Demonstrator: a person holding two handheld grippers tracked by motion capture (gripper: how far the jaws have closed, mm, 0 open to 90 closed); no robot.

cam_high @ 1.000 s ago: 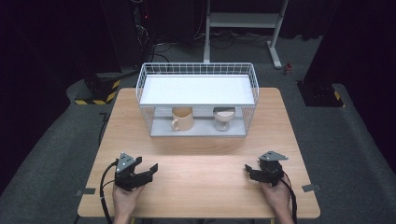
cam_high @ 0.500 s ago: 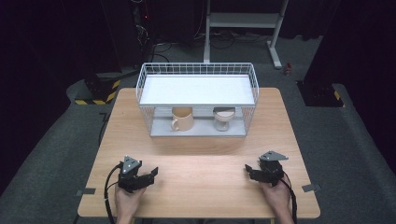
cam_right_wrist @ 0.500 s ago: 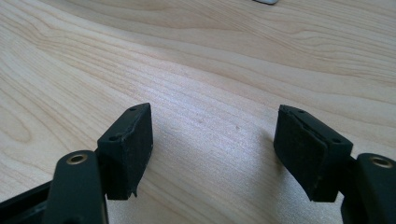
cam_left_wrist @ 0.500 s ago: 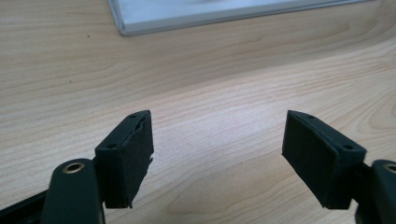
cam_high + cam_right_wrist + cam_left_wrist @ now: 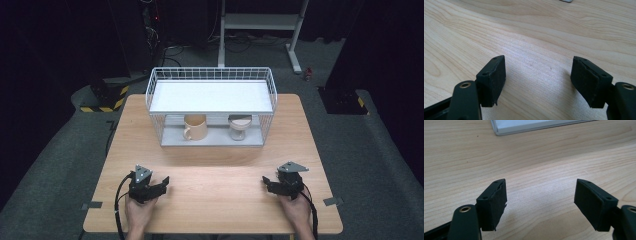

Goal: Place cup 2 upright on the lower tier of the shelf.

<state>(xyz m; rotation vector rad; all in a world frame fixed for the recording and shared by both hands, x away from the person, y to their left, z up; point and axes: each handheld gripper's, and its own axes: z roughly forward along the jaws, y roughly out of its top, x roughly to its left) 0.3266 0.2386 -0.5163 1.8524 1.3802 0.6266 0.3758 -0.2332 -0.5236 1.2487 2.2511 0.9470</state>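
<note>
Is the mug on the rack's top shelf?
No, the tan mug stands on the lower shelf of the white wire rack, left of a small cup, with the top shelf above it.

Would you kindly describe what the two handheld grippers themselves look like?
Both the left gripper and right gripper are black, each topped by a grey three-cornered plate and trailing a black cable. In the gripper views, each jaw ends in a blocky black pad on an arm with a brass-coloured eyelet.

The counter (image 5: 215,185) is pale wood with a smooth, faintly glossy grain. The rack (image 5: 272,90) is white-coated wire. Each hand-held gripper, left (image 5: 540,203) and right (image 5: 537,82), has matt black pads (image 5: 495,205) with rough edges.
</note>
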